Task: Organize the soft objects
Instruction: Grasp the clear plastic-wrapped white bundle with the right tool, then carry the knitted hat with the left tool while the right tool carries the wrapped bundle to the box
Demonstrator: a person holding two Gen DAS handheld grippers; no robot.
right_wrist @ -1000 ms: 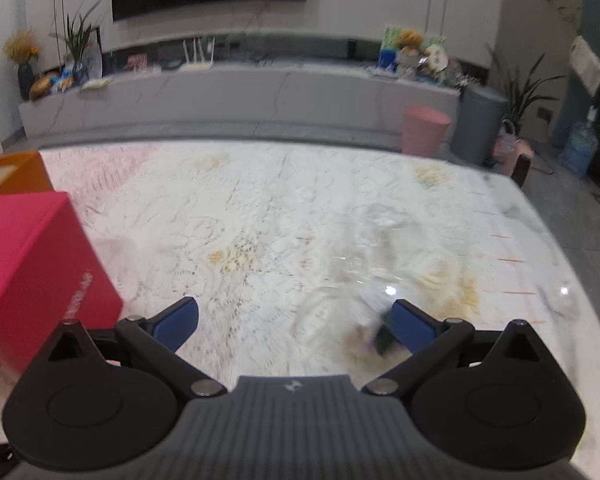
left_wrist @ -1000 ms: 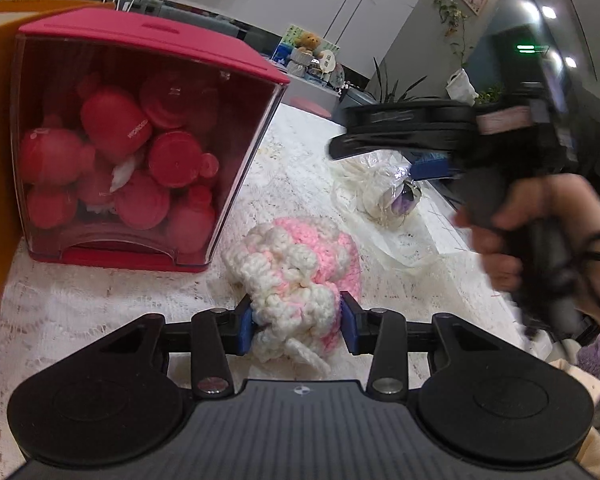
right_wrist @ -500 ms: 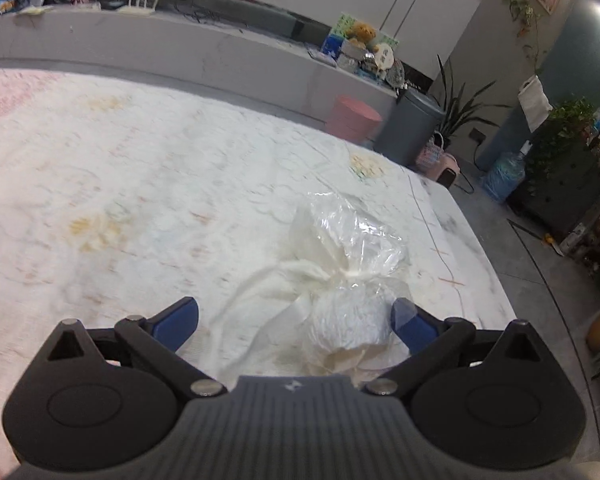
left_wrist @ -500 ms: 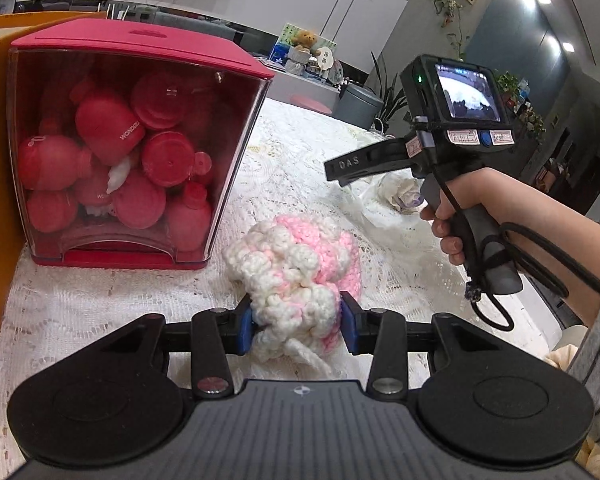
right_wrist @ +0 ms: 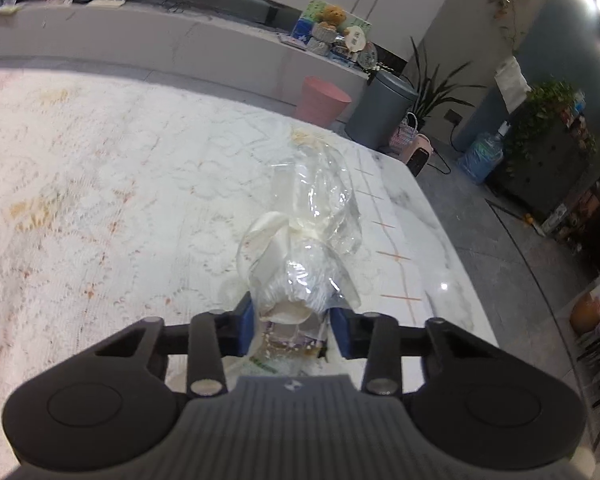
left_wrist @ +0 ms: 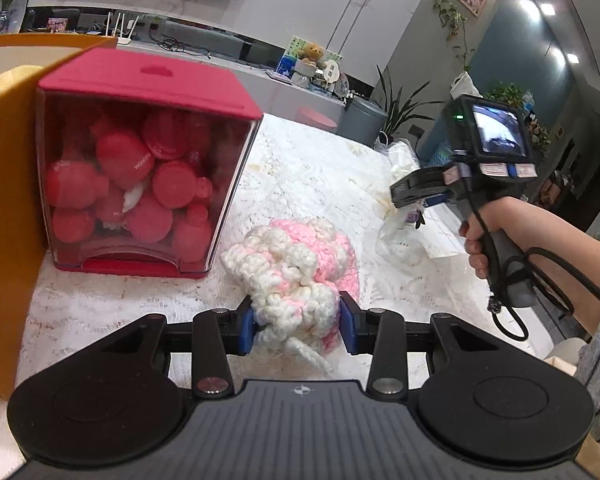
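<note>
Now the left gripper [left_wrist: 296, 328] pinches a pink-and-white crocheted piece [left_wrist: 296, 276] lying on the lace-covered table [left_wrist: 100, 312] just beside a red box of red pouches [left_wrist: 140, 168]. Further right, the right gripper [right_wrist: 292, 328] has its jaws closing around a clear plastic-wrapped bundle [right_wrist: 300, 256] on the table.

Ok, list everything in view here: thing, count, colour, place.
crochet piece: one, white and pink, between left pads.
clear bag: one, transparent with white contents, between right pads.
red box: one, clear front, red items inside, left on the lace tablecloth.
orange box: one, far left.
stool: one, pink, beyond table.
bin: one, grey, beside stool.
left gripper: shut on crochet piece.
right gripper: closing around clear bag.
</note>
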